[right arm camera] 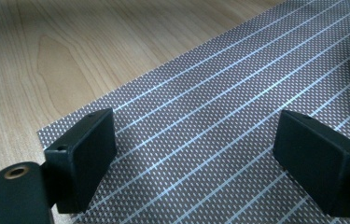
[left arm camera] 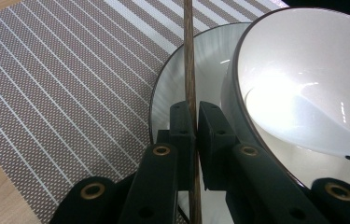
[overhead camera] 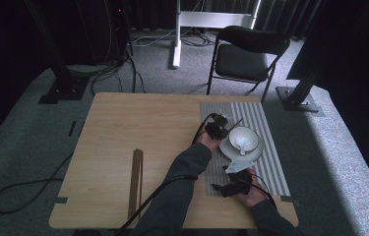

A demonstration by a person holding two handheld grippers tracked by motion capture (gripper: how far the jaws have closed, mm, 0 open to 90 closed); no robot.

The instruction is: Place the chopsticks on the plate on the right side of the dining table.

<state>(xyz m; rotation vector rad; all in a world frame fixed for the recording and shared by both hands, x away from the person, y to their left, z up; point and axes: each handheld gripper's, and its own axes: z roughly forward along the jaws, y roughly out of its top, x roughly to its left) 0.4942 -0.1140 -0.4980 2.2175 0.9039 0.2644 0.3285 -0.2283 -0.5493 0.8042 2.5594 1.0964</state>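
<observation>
Left gripper (left arm camera: 192, 122) has its 2 jaws pinched tight on 1 brown chopstick (left arm camera: 189, 56), holding it over the rim of the white plate (left arm camera: 200, 70), just beside the white bowl (left arm camera: 303, 70) with the spoon (left arm camera: 322, 123) inside. Right gripper (right arm camera: 196, 158) hangs spread wide, nothing between its jaws, above the striped placemat (right arm camera: 219, 107). More chopsticks (overhead camera: 136, 179) lie bundled on the wooden table (overhead camera: 138, 123), well apart.
</observation>
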